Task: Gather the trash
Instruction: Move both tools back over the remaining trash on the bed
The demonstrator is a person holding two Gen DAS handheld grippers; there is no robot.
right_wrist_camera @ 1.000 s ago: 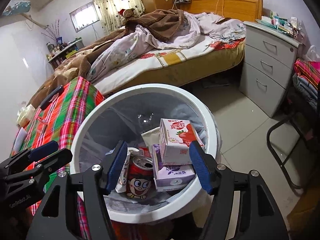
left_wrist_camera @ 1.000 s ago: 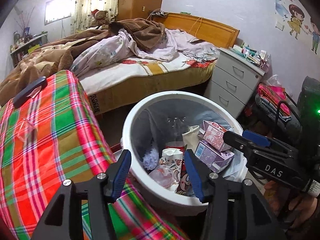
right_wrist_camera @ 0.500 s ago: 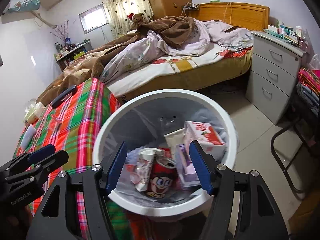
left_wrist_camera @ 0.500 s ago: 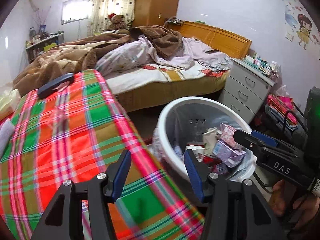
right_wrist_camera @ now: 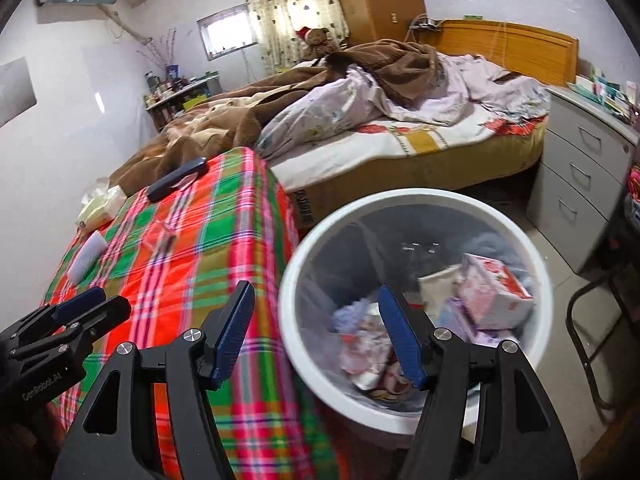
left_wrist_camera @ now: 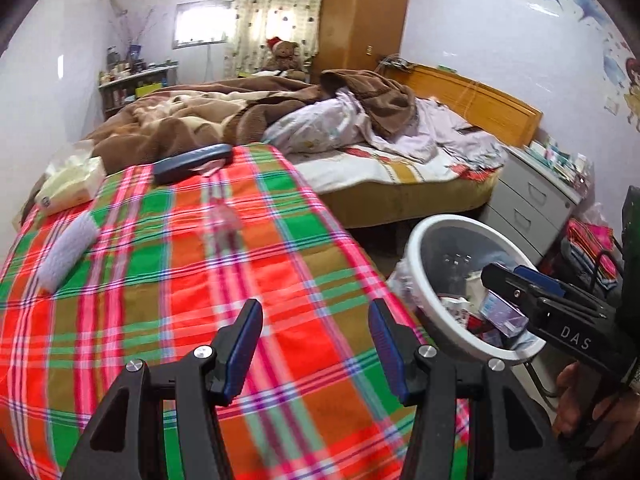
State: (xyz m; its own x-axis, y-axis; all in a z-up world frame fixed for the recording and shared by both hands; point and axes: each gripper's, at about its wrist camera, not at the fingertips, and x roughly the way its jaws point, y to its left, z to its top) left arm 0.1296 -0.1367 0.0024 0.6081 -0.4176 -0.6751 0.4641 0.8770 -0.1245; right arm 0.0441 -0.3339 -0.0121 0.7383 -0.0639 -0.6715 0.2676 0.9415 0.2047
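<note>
White round trash bin [right_wrist_camera: 416,412], upright on floor just beside plaid-covered table [left_wrist_camera: 168,280]. Contents: pink carton [right_wrist_camera: 494,294], purple box [left_wrist_camera: 502,314], can, crumpled wrappers.

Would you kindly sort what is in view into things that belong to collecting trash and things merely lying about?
Job:
round white trash bin
pink carton inside it
crumpled clear plastic on the plaid cloth

Lying about:
dark blue case
tissue pack
brown blanket
grey drawers
</note>
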